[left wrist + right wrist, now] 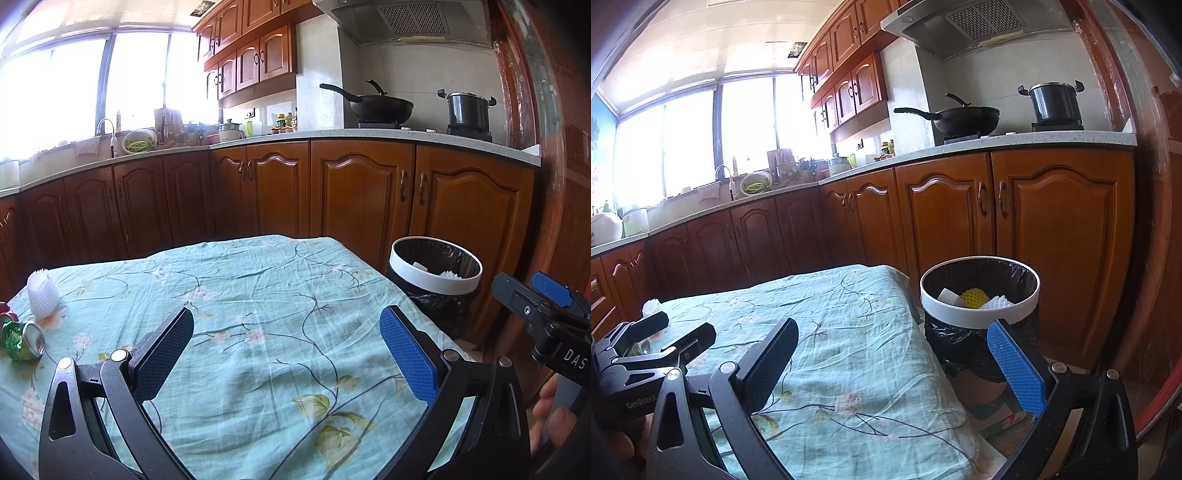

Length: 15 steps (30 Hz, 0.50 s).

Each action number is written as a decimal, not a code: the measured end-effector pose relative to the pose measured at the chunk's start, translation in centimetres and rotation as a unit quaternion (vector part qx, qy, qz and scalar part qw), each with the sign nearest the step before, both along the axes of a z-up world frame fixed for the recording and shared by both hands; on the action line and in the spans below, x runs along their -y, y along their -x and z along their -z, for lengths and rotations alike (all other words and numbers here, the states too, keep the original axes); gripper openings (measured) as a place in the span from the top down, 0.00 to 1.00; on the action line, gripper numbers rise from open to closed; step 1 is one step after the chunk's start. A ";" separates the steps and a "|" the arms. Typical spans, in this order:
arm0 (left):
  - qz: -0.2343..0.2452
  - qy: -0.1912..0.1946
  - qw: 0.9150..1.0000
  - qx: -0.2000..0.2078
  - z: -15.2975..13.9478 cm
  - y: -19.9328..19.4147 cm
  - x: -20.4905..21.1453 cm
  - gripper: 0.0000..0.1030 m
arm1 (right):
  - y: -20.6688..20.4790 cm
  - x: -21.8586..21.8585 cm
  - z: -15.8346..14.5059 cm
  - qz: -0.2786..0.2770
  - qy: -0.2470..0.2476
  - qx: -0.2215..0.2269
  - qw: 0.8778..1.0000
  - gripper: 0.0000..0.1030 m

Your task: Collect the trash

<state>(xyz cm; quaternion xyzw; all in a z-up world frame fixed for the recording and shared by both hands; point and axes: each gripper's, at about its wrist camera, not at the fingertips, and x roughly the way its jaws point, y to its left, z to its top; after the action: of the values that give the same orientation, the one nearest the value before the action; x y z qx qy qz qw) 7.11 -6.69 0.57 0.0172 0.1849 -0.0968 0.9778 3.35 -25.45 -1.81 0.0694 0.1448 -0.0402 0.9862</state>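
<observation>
A crushed green can [23, 339] and a white foam fruit net [42, 294] lie at the table's far left; the net also shows in the right wrist view [652, 307]. A white-rimmed trash bin [436, 271] with a black liner stands beside the table's right corner; in the right wrist view [979, 295] it holds a yellow net [974, 297] and white scraps. My left gripper [286, 350] is open and empty over the tablecloth. My right gripper [894, 363] is open and empty near the table's right edge, in front of the bin.
The table wears a teal floral cloth [258, 295]. Brown kitchen cabinets [362, 192] line the back, with a wok [380, 107] and a pot [468, 110] on the counter. A brown door frame [546, 184] stands at the right.
</observation>
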 end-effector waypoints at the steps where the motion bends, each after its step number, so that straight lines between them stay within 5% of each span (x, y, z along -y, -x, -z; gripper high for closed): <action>1: 0.000 0.000 1.000 0.000 0.0 0.0 0.0 0.00 | 0.0 0.0 0.0 0.000 0.000 0.000 1.000 0.00; 15: 0.000 0.000 1.000 -0.001 0.0 0.0 0.0 0.00 | -0.1 0.0 0.0 -0.002 -0.001 0.000 1.000 0.00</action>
<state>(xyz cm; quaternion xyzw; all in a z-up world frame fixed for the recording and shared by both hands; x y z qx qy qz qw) 7.14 -6.72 0.55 0.0173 0.1860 -0.0968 0.9776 3.44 -25.42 -1.81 0.0701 0.1454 -0.0377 0.9862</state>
